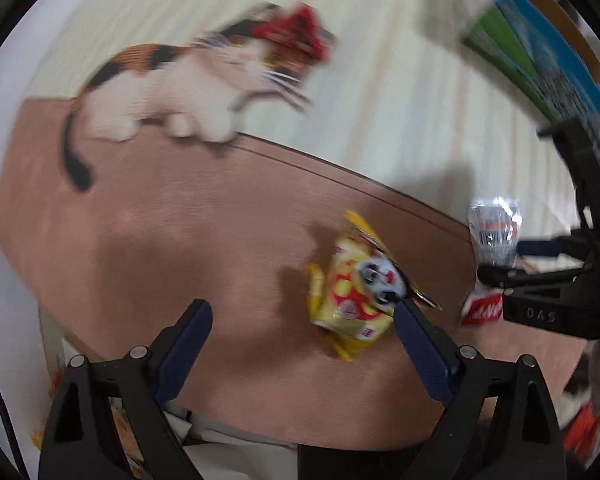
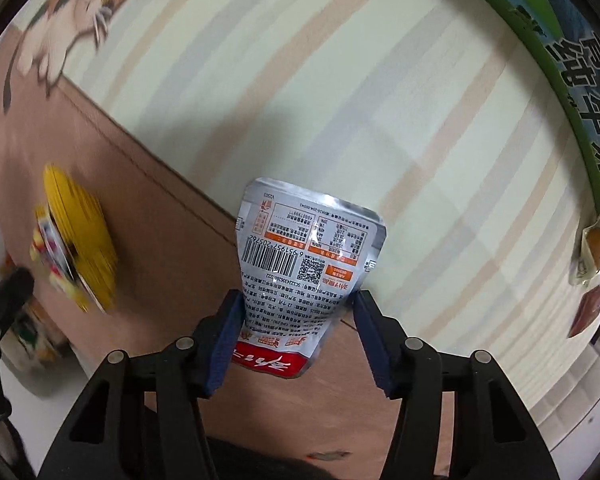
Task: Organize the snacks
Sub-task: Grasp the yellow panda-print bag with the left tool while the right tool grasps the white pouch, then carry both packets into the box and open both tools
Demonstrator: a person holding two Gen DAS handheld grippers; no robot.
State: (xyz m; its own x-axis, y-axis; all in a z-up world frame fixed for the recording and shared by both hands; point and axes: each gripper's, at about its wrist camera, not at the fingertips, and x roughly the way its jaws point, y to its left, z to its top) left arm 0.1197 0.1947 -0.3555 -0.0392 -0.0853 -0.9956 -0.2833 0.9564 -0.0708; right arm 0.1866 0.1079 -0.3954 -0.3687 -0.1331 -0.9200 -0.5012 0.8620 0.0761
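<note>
A silver snack pouch (image 2: 308, 248) with a barcode and a red bottom edge stands up between the blue pads of my right gripper (image 2: 298, 304), which is shut on its lower half. In the left wrist view the same pouch (image 1: 494, 232) shows at the right, held by the right gripper (image 1: 508, 262). My left gripper (image 1: 302, 308) points straight down over the brown part of the cloth, open with nothing between its fingers. A yellow snack packet (image 1: 356, 292) with a panda face lies just beside its right fingertip; the yellow packet (image 2: 80, 240) is blurred in the right wrist view.
The tablecloth (image 1: 380, 92) is cream-striped with a brown band and a printed calico cat (image 1: 168, 88). A red snack packet (image 1: 296, 36) lies by the cat's head. A green and blue carton (image 2: 572, 60) stands at the right edge, with two small packets (image 2: 592, 256) below it.
</note>
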